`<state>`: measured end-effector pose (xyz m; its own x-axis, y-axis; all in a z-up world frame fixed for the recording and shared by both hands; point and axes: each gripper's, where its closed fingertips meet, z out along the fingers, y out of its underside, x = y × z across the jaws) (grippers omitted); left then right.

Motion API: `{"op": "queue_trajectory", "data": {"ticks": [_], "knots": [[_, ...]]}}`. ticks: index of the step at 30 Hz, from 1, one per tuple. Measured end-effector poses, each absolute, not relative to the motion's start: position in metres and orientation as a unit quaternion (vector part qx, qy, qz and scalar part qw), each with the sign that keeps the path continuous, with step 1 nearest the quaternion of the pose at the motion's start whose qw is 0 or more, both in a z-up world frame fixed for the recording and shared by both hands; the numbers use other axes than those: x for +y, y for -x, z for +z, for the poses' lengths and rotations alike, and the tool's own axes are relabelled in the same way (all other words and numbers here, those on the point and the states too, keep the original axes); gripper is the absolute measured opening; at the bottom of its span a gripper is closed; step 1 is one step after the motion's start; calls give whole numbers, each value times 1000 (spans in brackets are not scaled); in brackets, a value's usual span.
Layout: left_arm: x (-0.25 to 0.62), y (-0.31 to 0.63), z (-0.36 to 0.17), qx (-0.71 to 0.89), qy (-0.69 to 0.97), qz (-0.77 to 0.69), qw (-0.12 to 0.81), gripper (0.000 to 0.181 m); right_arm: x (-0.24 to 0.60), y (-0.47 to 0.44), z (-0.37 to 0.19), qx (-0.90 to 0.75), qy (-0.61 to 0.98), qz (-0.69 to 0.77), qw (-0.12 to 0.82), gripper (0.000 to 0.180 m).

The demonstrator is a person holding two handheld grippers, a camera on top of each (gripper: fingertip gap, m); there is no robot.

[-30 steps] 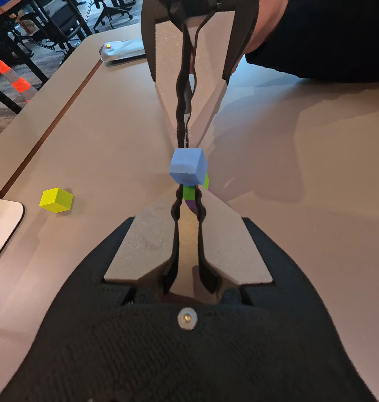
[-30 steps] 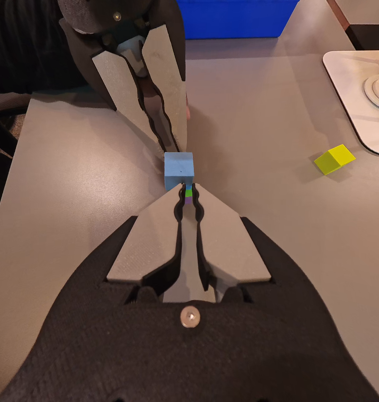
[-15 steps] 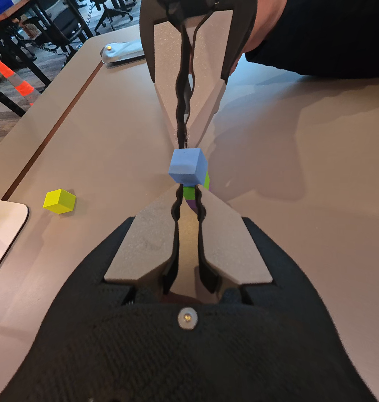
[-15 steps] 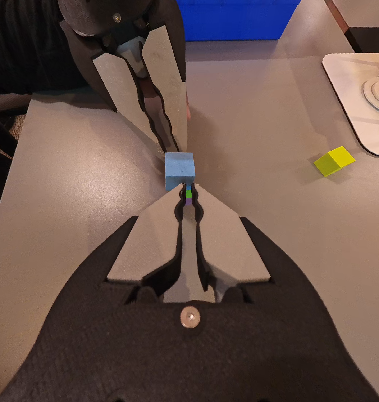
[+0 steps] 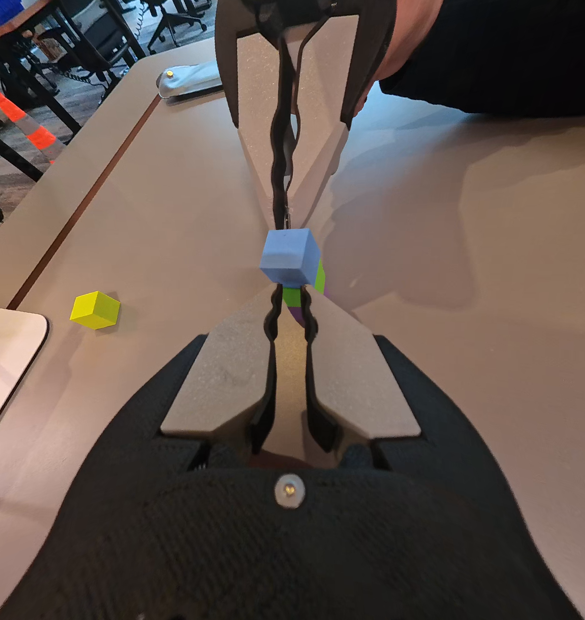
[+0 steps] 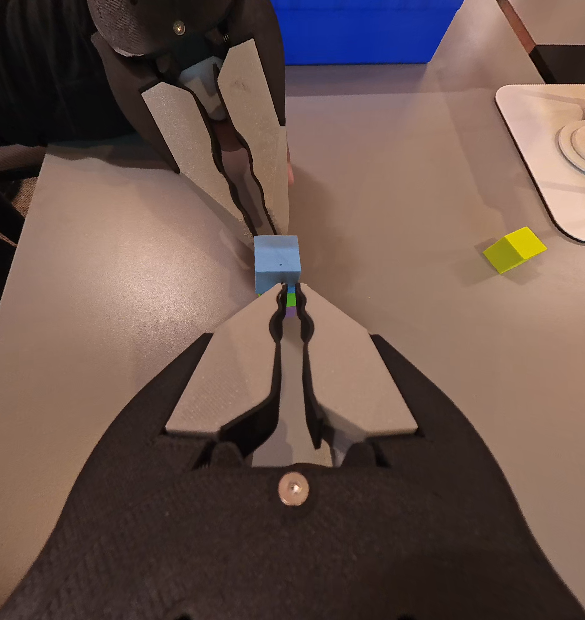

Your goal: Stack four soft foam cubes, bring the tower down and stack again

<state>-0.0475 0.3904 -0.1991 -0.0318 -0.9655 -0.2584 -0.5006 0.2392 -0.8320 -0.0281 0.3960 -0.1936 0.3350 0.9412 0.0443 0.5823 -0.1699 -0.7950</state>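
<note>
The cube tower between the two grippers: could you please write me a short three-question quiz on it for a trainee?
1. Which cube tops the tower? A yellow, B blue, C purple.
2. True or false: the yellow cube lies alone on the table, apart from the tower.
3. How many cubes does the tower hold now?

Key
1. B, the blue cube.
2. True.
3. Three: purple cube at the bottom, green cube in the middle, blue on top.
</note>
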Motion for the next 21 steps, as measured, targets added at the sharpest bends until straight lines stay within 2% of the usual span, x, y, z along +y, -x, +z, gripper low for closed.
{"op": "queue_trajectory", "data": {"ticks": [12,21], "knots": [[391,48,-200,665,553,-272,423,10,397,28,-196,-523,728,240,371,5],[393,56,-197,660,559,-278,418,29,401,21,-194,-512,733,243,376,12]]}}
